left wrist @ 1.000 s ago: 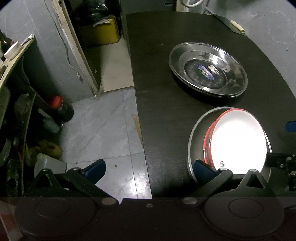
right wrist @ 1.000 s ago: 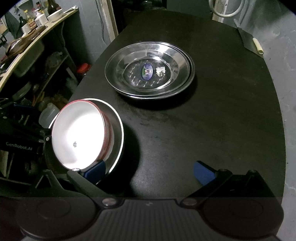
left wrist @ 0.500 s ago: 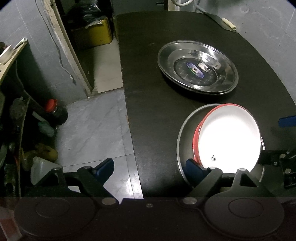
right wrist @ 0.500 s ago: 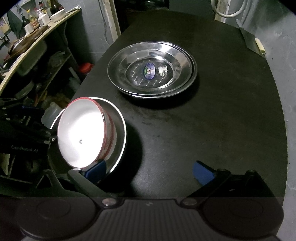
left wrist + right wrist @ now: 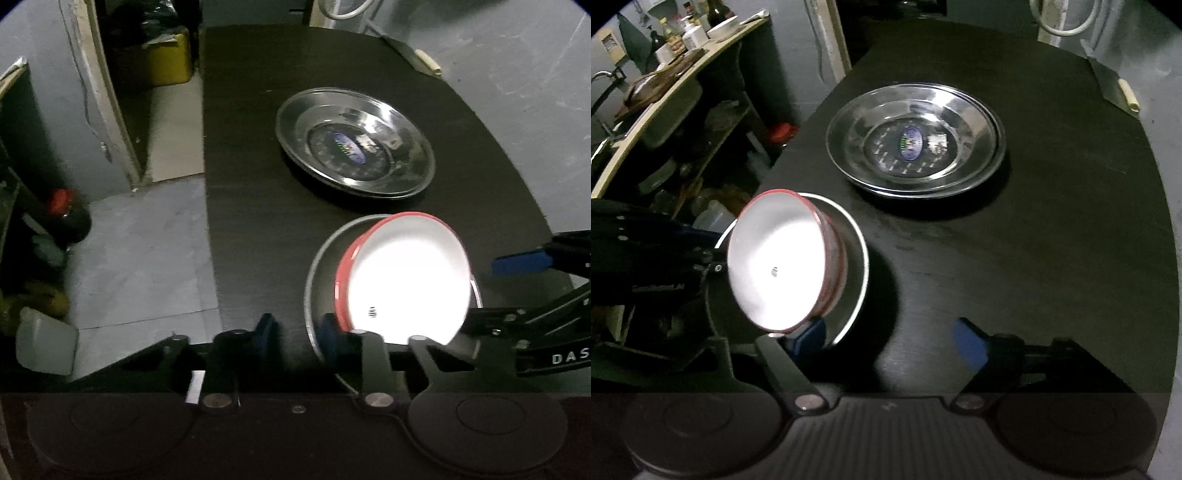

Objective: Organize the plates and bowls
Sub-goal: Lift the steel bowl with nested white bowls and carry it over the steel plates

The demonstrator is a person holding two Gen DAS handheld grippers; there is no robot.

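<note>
Black table [image 5: 258,147]; L claw [image 5: 297,330] closing astride steel plate [image 5: 317,266] rim, grip unclear; R claw [image 5: 888,338] closing, empty.

"DAS" – white letters on right gripper [image 5: 532,288], steel plate [image 5: 354,142] sticker unreadable

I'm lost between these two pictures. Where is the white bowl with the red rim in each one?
Left wrist view: the red-rimmed bowl is lower right, tilted in a steel plate.
Right wrist view: the same bowl is lower left, in that plate.
Shared landmark: the stack of steel plates with the blue sticker, farther back on the dark table.
</note>
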